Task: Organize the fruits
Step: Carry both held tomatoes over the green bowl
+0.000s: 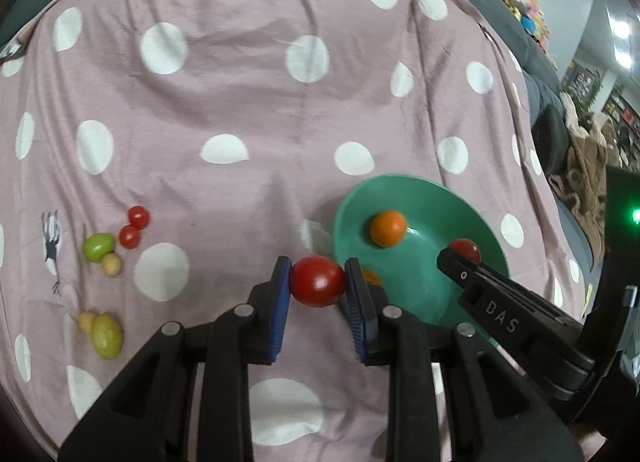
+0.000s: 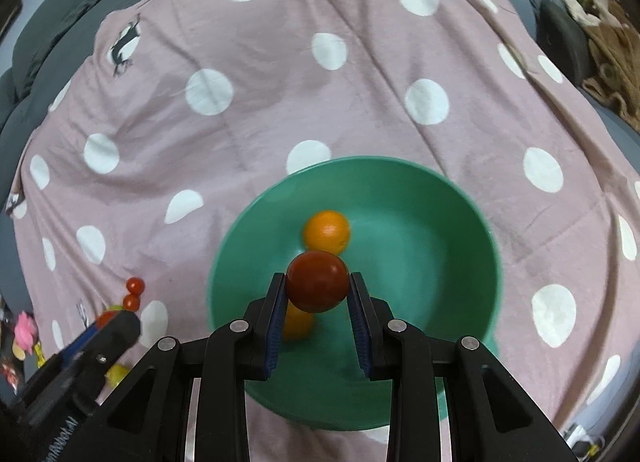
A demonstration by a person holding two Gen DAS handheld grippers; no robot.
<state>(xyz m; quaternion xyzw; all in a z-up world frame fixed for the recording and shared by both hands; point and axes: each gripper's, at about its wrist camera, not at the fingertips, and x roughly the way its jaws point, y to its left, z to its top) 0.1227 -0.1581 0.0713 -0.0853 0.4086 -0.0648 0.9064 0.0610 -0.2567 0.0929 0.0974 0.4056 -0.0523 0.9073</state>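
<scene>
fruits small, round and glossy, red tomato point(image 1: 318, 282) pinched in left gripper point(image 1: 318, 282) beside green bowl point(image 1: 472, 213), second tomato point(image 2: 317, 282) pinched in right gripper point(image 2: 317, 284) over bowl holding orange fruit point(image 2: 327, 231), "das" on right gripper's finger

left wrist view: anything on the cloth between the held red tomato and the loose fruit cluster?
Nothing: bare cloth between the tomato and the cluster, left wrist view.

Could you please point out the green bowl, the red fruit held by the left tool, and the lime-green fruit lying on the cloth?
green bowl point(image 2: 440, 221): right wrist view, bare inner wall.
red fruit point(image 1: 318, 282): left wrist view, middle of its front.
lime-green fruit point(image 1: 98, 247): left wrist view, its centre.
</scene>
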